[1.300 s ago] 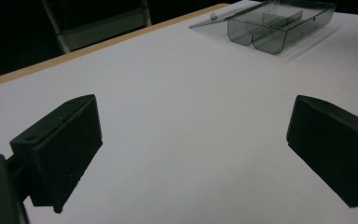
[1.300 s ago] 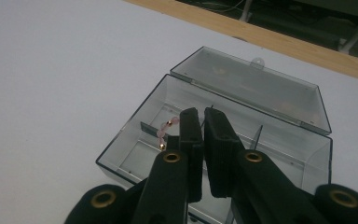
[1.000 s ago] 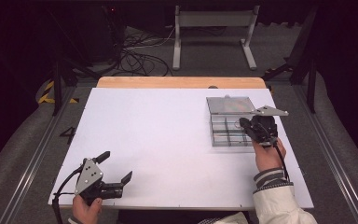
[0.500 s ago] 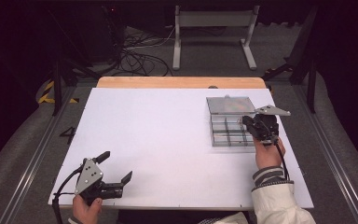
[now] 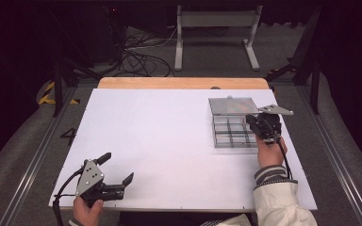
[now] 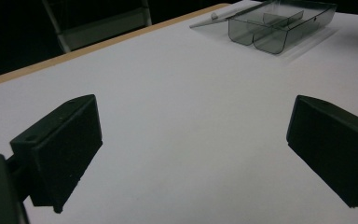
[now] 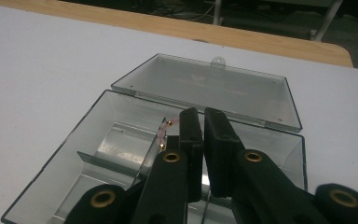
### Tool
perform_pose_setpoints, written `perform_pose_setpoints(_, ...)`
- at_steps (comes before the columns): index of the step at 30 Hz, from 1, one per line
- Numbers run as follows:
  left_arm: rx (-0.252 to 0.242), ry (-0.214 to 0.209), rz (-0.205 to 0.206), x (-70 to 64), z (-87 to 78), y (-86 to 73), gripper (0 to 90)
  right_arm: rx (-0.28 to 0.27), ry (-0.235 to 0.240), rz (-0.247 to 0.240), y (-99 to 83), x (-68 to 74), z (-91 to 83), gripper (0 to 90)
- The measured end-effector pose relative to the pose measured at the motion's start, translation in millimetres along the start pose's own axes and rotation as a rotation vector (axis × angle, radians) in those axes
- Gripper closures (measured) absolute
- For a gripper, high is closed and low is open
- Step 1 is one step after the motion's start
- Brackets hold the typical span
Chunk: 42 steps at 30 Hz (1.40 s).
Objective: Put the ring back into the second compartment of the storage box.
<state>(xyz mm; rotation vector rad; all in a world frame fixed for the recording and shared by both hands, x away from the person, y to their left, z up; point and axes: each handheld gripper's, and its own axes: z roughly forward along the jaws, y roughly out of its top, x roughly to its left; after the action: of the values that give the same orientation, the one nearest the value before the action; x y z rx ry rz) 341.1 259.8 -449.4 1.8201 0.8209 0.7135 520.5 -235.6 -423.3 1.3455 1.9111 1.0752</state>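
At the far right of the table (image 5: 160, 141), the clear compartment box (image 5: 233, 132) lies with its lid (image 7: 209, 88) already opened flat. The right gripper (image 7: 200, 140) is clenched inside a compartment, beside a small pink item (image 7: 164, 133); whether anything is pinched cannot be told. The left gripper (image 5: 115, 176), released, idles near left.

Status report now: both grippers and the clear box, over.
Left gripper open, idle at near table edge. Right gripper over the clear compartment box, jaws nearly together, grip unclear. Lid open flat behind. Nothing in the way.

Glossy clear plastic box (image 7: 121, 154); matt white table (image 5: 160, 136), wooden edge.
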Motion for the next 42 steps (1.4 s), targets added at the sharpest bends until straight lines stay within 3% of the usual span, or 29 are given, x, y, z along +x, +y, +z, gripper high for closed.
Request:
perform_pose_setpoints(29, 0.003, -0.005, 0.001, 0.1, 0.4, 0.1, 4.0, 0.087, -0.012, -0.004, -10.6, -2.0, 34.6, 86.3)
perform_pose_setpoints(42, 0.006, -0.007, 0.002, 0.5, 0.8, -0.1, 4.2, 0.134, 0.005, 0.009, -14.5, -5.9, 45.7, 86.1)
